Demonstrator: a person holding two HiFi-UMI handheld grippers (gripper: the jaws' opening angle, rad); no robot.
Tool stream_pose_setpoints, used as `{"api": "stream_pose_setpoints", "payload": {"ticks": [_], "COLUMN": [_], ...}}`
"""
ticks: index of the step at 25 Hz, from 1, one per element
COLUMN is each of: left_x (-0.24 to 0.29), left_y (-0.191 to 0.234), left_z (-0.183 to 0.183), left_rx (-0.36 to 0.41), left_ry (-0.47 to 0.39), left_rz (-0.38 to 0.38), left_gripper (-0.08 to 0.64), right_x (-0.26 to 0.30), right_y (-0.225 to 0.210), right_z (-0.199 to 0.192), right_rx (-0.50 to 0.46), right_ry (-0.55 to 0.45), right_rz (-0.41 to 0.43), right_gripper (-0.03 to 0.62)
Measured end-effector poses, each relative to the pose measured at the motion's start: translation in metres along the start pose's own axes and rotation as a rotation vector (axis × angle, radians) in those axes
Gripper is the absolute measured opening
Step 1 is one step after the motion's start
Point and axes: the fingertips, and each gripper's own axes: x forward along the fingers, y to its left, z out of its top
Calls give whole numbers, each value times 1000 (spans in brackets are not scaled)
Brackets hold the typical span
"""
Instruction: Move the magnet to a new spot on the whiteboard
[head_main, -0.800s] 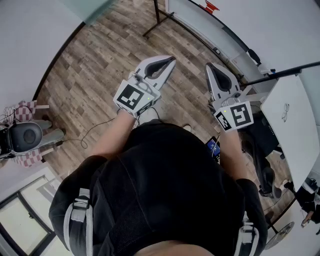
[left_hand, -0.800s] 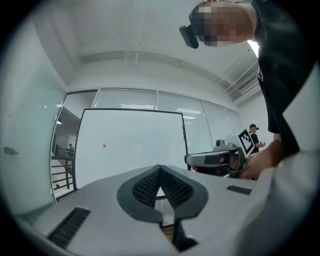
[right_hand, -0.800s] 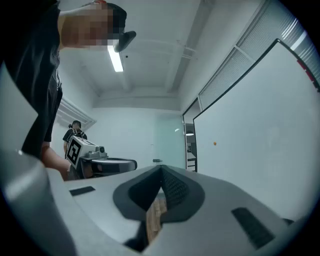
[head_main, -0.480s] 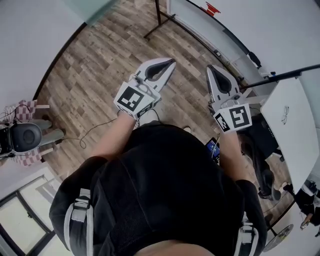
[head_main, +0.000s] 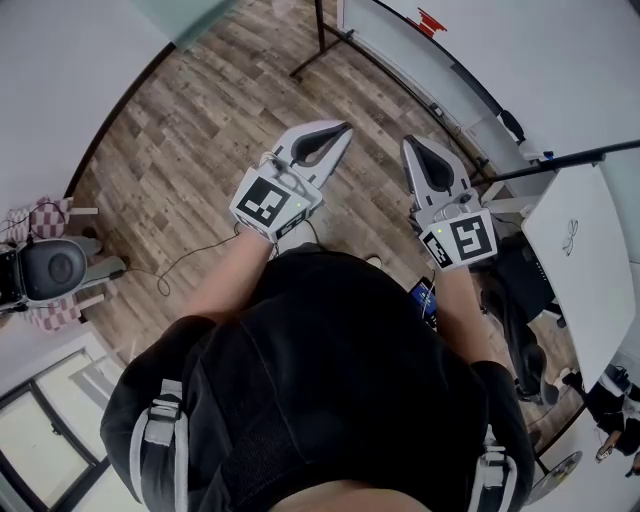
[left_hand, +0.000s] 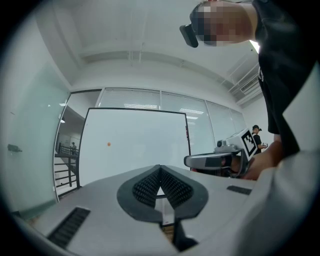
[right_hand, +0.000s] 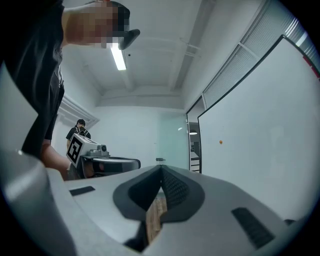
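Office room, wood-plank floor, glass partition at the back, a large whiteboard on a stand ahead of the person. The magnet shows as a small orange dot on the board's left half, about mid-height, well apart from both grippers. Left gripper is held level, its jaws brought together at the tips with nothing between them. Right gripper is the same: fully closed, empty, level, riding just beside the left one. Judgement: the task has not begun, and the approach across the floor comes first. Risks as I read them follow. If a gripper arrives at the board with its jaws together, the tips would shove the magnet along the surface or flick it off instead of taking it. The magnet is small and sits flat on the board, so a pinch that lands shallow or off-centre may slip. The board stands on legs, and a hard push could rock it. A loose cable lies on the floor near the person's feet, which is a trip hazard while walking forward.
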Motion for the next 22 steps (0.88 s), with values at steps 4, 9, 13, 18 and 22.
{"api": "stream_pose_setpoints", "payload": {"ticks": [4, 9, 13, 18, 22], "left_x": [-8, -24, -40, -62, -85], "left_y": [15, 45, 72, 108, 135], "left_z": [-2, -4, -5, -9, -13], "left_rx": [-1, 3, 4, 2, -5], "left_ry": [1, 1, 3, 6, 5], "left_rz": [8, 23, 31, 42, 51], "left_gripper": [5, 5, 5, 5, 5], "right_x": [17, 48, 75, 113, 139], "right_y": [5, 19, 31, 51, 65], "right_z": [-3, -7, -6, -9, -11], "right_rx": [-8, 0, 9, 15, 49], "right_ry": [9, 17, 17, 22, 17], "right_rz": [-4, 7, 9, 17, 13], "right_gripper": [-2, -2, -2, -2, -2]}}
